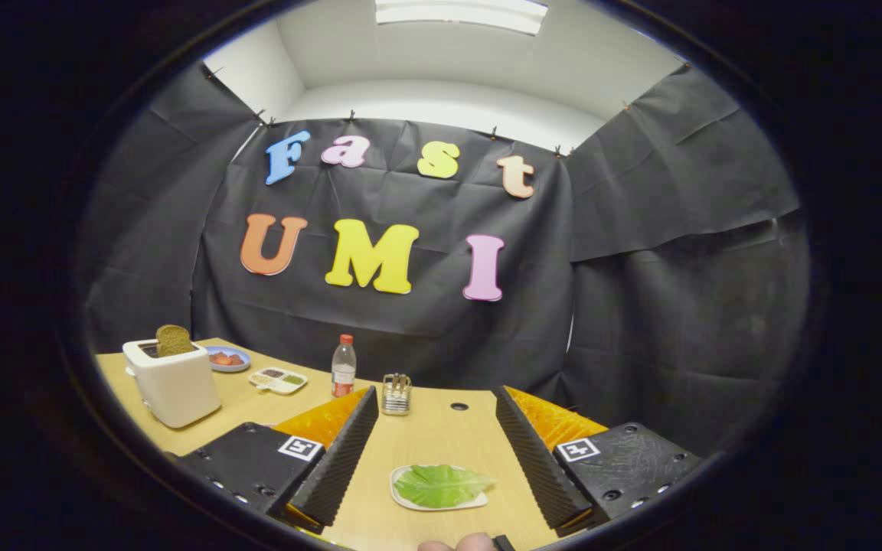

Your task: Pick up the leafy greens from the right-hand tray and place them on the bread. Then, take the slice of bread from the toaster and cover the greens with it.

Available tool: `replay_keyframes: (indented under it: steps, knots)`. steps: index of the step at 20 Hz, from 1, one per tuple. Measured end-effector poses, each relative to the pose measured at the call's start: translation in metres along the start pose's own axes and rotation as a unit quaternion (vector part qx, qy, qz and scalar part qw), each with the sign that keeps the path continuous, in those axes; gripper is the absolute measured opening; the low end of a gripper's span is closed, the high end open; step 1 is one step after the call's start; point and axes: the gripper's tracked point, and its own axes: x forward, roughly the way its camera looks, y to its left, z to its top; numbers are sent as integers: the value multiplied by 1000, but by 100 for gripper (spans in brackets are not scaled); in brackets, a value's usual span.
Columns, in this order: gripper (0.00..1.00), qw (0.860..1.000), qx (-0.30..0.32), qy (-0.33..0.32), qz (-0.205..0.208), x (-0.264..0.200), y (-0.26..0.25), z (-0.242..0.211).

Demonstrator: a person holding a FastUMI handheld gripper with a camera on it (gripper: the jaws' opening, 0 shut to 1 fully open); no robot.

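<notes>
The pale wooden counter (426, 436) is carrying a white boxy toaster (173, 383) with a brown bread slice (174, 340) standing up in its slot, off beyond the left finger. The claw (433, 459) is hanging wide apart, gripping nothing, with a flat green lettuce leaf (441, 485) lying on a small white tray (403, 499) between its fingers.

We are in a staged recording booth rather than a real kitchen, as shown by black cloth (426, 306) clipped up as walls below a white ceiling with a light panel (460, 11), around a wooden table (441, 436) bearing a white toaster (173, 383) at far left.
</notes>
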Motion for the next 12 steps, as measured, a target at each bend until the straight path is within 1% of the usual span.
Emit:
replay_keyframes:
  steps: [3,6,9,12]
  knots:
    - [95,1000,11,7,-8,-1,-14,-10]
    - [95,999,13,27,-22,2,-37,-34]
    - [95,997,31,66,-24,12,-55,-69]
    - [95,989,77,123,-14,29,-64,-115]
